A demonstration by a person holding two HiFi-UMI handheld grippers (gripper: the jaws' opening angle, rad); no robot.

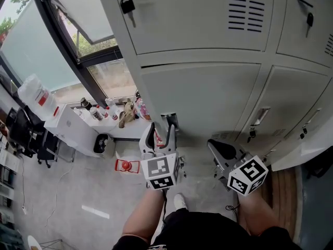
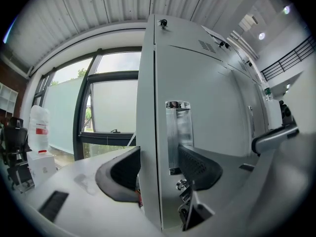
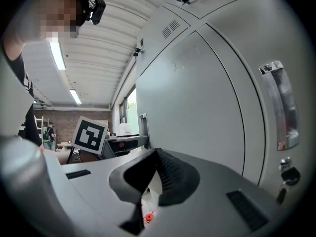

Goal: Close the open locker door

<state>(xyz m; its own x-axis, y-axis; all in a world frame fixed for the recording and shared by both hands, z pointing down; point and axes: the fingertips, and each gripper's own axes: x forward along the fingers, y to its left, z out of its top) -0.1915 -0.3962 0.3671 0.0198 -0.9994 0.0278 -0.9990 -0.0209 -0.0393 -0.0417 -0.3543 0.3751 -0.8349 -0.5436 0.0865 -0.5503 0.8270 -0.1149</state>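
Observation:
The grey locker door (image 1: 200, 100) with its chrome handle recess (image 2: 177, 132) stands about flush with the cabinet front; I see no gap. My left gripper (image 2: 158, 167) straddles the cabinet's left corner (image 2: 147, 132). Its left jaw is on the side wall and its right jaw is in front of the handle, with some door face showing beside it. The jaws stand open. In the head view this left gripper (image 1: 158, 134) sits just below the handle (image 1: 169, 120). My right gripper (image 1: 214, 146) hangs lower right, away from the door, and its jaws (image 3: 157, 154) are shut on nothing.
Keys hang in the neighbouring lockers (image 1: 127, 7). A window and a white side table with bottles (image 1: 99, 114) lie to the left. A red object (image 1: 125, 165) is on the floor near my shoe (image 1: 179, 202). A water jug (image 1: 36, 95) stands far left.

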